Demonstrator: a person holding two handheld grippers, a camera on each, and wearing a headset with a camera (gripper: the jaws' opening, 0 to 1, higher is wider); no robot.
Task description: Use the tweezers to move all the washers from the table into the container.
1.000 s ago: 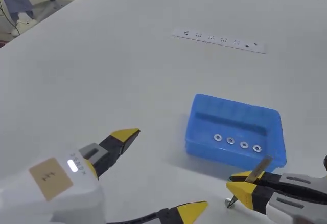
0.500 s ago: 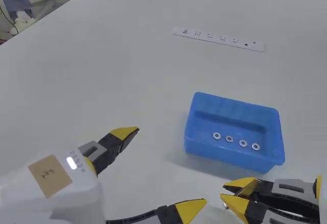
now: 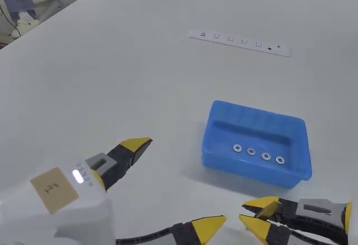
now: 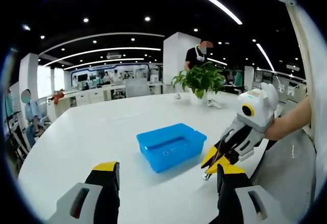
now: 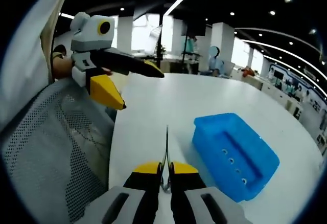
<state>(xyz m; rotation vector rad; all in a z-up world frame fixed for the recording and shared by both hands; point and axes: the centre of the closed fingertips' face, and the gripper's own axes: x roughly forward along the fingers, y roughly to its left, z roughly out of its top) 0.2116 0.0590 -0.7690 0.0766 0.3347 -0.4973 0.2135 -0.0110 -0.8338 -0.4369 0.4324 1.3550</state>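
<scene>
The right gripper [image 5: 164,172], cut off at the head view's lower edge, has its fingers pinching thin silver metal tweezers [image 5: 166,141], whose tips are indistinct. The left gripper [image 4: 167,169] has its fingers spread wide.

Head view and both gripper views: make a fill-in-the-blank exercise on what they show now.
The blue container holds ____ washers in a row.
The right gripper grips the tweezers with its jaws ____.
The left gripper has its jaws ____.
Missing words: four; shut; open.
</scene>
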